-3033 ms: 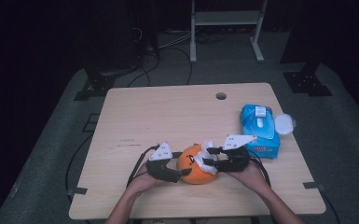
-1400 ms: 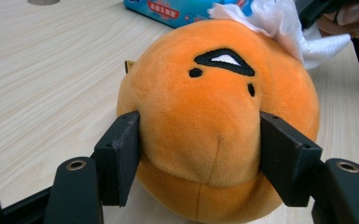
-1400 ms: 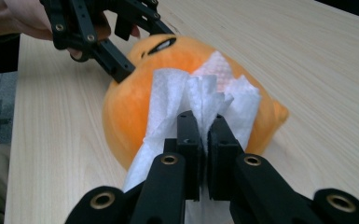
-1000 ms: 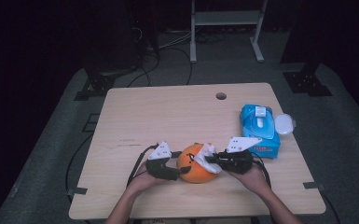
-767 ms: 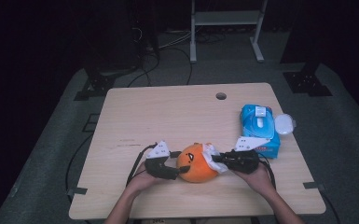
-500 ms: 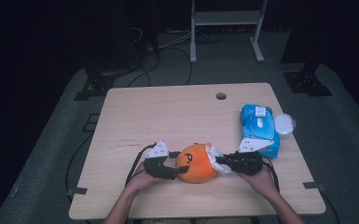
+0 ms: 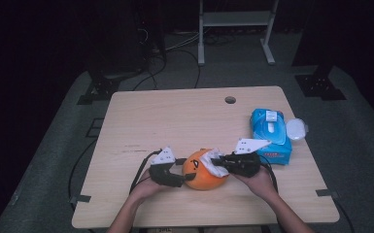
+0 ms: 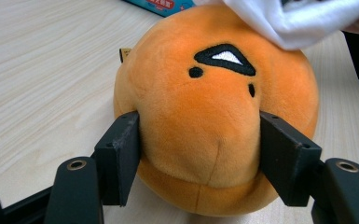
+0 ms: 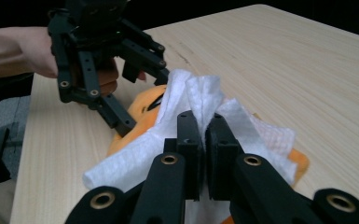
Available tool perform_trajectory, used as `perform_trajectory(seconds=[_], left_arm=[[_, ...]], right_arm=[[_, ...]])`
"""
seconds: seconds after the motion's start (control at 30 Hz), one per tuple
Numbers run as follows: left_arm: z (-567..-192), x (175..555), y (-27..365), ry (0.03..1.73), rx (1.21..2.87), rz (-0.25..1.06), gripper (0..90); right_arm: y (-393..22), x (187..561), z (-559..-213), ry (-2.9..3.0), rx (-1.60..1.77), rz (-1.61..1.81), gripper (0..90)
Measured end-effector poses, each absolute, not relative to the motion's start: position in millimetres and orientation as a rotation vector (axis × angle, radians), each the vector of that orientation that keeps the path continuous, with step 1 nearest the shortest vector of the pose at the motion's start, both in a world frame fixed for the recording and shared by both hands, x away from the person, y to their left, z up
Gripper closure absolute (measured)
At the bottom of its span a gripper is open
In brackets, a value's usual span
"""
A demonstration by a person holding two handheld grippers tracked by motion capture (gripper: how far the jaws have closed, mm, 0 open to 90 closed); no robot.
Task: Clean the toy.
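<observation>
The plush [image 7: 205, 171], an orange ball with a stitched face, sits near the front edge of the table [image 7: 184, 116], between the two hands. It looks light and soft: the left gripper [image 8: 198, 154] is clamped on its lower front, one jaw on each side, and the fabric bulges a little around the pads. Such stuffing gives way, so a hold on the widest part would likely sink in and slip; low down near the seam, where the jaws sit now, seems the surer place. The pile gives fair friction, and nothing about it is fragile.

The right gripper [image 9: 204, 140] has its jaws pressed together on a white wipe [image 9: 186, 126], pinched at a fold so that the loose ends drape over the top of the plush. The wipe is thin and limp, and would likely bunch or tear if dragged hard, so light strokes against the held plush suit it. A blue wipes pack [image 7: 270, 136] lies just beyond the right hand [image 7: 260, 182].
</observation>
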State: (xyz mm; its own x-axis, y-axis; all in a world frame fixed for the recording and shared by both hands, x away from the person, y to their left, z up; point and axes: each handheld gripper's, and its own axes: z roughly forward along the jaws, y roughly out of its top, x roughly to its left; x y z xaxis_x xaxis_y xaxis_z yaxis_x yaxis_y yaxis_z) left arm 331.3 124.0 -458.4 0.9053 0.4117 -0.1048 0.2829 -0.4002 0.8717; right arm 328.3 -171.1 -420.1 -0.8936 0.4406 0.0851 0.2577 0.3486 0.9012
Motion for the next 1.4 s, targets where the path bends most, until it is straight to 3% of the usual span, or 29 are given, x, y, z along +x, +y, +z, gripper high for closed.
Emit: perform_trajectory(seconds=[0.2, 0.23, 0.33, 0.47, 0.77, 1.13, 1.4], left_arm=[[-457.0, 330.5, 123.4, 0.497, 2.016, 0.148, 33.6], [-455.1, 330.6, 123.2, 0.498, 2.020, 0.145, 26.4], [-447.3, 329.5, 123.7, 0.487, 2.011, 0.142, 20.9], [-440.0, 326.6, 119.8, 0.462, 1.974, 0.138, 19.4], [-452.5, 328.2, 122.9, 0.484, 2.020, 0.167, 33.1], [-456.4, 330.4, 128.5, 0.486, 2.012, 0.146, 34.0], [-456.6, 327.7, 127.5, 0.470, 2.024, 0.161, 34.4]], right_arm=[[-185.2, 332.1, -425.7, 2.404, 0.729, 1.578, 84.9], [-183.9, 330.1, -427.9, 2.410, 0.729, 1.578, 84.9], [-180.6, 327.1, -429.3, 2.417, 0.712, 1.572, 84.8], [-174.6, 322.0, -426.6, 2.427, 0.672, 1.573, 84.8], [-165.7, 322.6, -421.0, 2.422, 0.647, 1.570, 84.8], [-191.6, 318.4, -432.2, 2.406, 0.752, 1.568, 84.8], [-182.2, 323.7, -425.4, 2.395, 0.734, 1.550, 84.8]])
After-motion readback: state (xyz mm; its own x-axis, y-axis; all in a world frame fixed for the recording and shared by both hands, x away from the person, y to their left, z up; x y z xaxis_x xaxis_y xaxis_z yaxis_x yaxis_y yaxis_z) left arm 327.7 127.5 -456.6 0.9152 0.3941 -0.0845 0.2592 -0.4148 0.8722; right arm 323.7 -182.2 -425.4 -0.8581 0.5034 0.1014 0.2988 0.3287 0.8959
